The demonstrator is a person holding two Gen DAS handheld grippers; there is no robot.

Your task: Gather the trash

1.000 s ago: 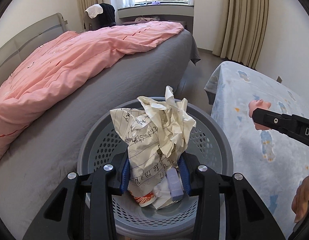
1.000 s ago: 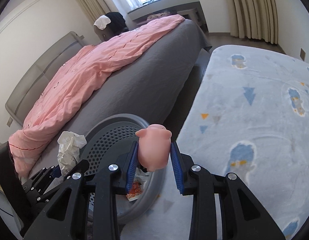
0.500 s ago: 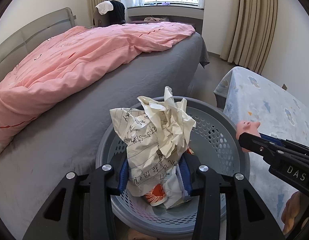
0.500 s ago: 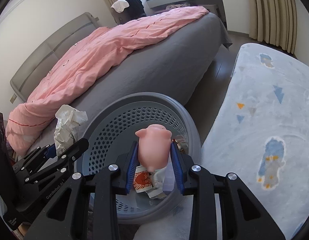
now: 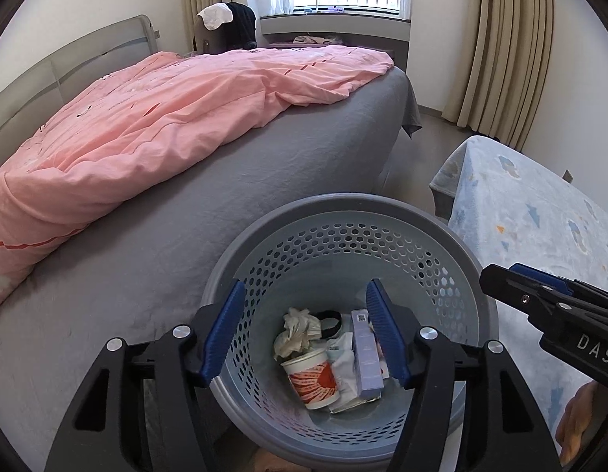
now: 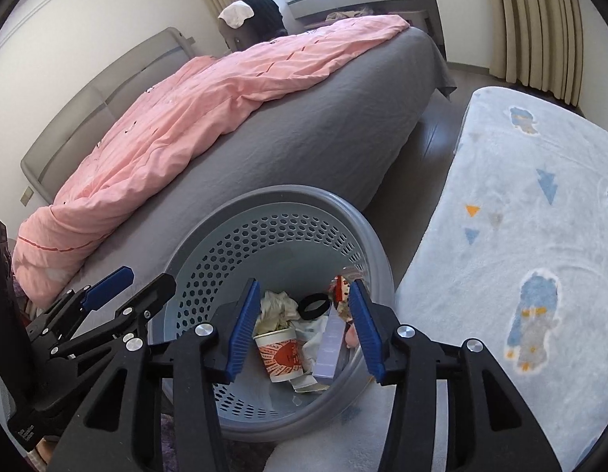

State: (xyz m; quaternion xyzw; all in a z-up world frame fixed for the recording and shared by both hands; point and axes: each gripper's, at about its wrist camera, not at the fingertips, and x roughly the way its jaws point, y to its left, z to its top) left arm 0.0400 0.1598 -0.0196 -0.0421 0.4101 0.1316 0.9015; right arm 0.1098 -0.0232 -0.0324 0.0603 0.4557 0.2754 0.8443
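One grey basket [image 5: 345, 206] beside bed [image 5: 264, 181].

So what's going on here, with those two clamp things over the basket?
A person is tidying a bedroom, holding a two-finger gripper in each hand. Both the left gripper and the right gripper hang over a grey basket beside the bed, jaws opening with nothing between them. In the basket lie crumpled paper, a paper cup, a small purple box and a pink toy.
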